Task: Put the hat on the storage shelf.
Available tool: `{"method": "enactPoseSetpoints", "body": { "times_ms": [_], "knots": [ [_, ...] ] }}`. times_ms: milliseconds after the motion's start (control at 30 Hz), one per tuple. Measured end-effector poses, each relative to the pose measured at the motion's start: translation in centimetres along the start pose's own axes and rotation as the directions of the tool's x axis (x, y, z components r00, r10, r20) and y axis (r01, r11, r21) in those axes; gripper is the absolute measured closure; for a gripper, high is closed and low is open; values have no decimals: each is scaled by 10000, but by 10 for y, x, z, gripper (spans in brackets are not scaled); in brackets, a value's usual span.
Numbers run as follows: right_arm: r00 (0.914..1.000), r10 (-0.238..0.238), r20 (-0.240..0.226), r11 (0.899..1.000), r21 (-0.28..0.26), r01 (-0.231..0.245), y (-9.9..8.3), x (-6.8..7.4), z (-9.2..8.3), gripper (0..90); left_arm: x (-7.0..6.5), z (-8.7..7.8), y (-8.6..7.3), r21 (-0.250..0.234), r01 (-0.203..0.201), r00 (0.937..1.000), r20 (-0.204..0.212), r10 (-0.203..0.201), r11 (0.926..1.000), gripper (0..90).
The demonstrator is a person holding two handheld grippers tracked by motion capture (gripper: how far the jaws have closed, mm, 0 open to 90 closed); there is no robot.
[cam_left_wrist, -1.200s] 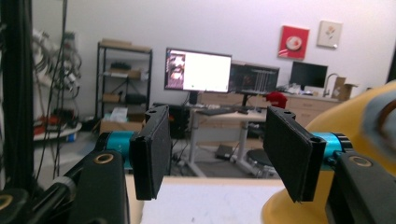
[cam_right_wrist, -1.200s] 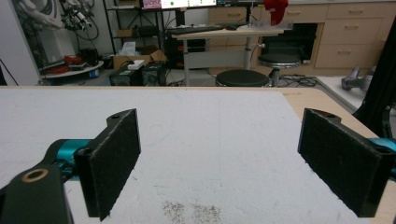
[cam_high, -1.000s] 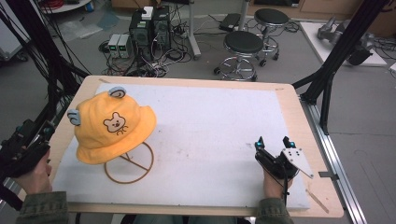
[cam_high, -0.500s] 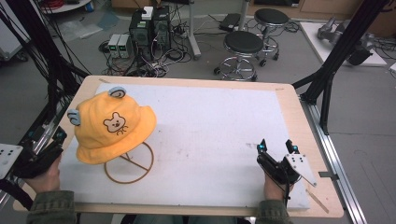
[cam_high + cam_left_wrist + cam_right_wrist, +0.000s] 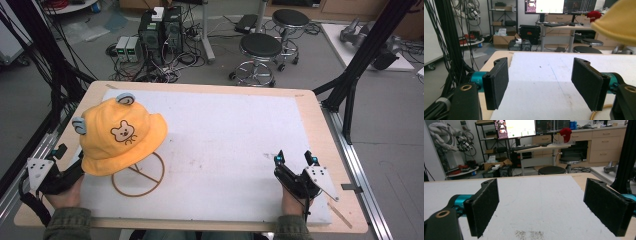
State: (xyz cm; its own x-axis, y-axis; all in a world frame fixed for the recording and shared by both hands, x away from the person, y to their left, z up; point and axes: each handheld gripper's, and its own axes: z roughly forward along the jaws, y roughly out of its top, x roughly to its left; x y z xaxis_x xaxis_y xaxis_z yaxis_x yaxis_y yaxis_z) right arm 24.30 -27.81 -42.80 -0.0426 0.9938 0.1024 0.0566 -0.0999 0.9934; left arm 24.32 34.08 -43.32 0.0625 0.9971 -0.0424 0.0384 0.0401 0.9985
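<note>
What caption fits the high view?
Yellow bear hat on a wire stand, open left gripper beside it, open right gripper resting apart.

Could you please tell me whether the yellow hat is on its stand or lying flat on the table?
On its stand: the yellow hat sits raised above the wooden ring base.

Hidden and cut off

Upper part of the wire stand (image 5: 138,177) covered by the yellow hat (image 5: 120,135); hat brim (image 5: 617,23) cropped by the top and right edges in the left gripper view, stand ring (image 5: 599,112) cut at the bottom; forearms cropped at the bottom of the high view.
</note>
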Motion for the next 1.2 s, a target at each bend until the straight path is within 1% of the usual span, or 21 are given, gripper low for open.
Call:
{"method": "enactPoseSetpoints", "body": {
  "times_ms": [33,167,267,367,500,633,900,1067,1200],
  "knots": [
    [10000,0,0,10000,0,0,0,0,0,120,-1,0,-1,50,-11,10000,62,11,10000,303],
    [10000,65,9,10000,68,-65,-1,0,0,119,-4,2,-3,86,43,9999,124,-44,10000,298],
    [9999,99,27,9999,86,-99,-1,0,0,119,-4,3,-6,213,5,9999,151,-8,9998,296],
    [10000,43,18,9999,137,-43,-1,0,2,119,-3,3,-7,154,75,9999,76,-76,9999,295],
    [10000,95,-16,9998,165,-94,-2,0,2,119,-1,3,-9,121,307,9995,1,-307,9995,292],
    [9999,155,-12,9997,168,-155,-2,0,2,119,0,2,-8,13,378,9992,-85,-378,9993,292],
    [9999,131,-63,9998,146,-130,-1,0,1,119,-1,1,-8,-50,293,9996,-28,-293,9996,292],
    [9998,192,-81,9996,203,-191,-2,0,1,119,-1,1,-7,-125,297,9995,-64,-298,9995,291],
    [9999,148,-81,9997,187,-146,-2,-1,1,119,0,0,-7,-165,263,9996,-109,-264,9995,292]
  ]
}}
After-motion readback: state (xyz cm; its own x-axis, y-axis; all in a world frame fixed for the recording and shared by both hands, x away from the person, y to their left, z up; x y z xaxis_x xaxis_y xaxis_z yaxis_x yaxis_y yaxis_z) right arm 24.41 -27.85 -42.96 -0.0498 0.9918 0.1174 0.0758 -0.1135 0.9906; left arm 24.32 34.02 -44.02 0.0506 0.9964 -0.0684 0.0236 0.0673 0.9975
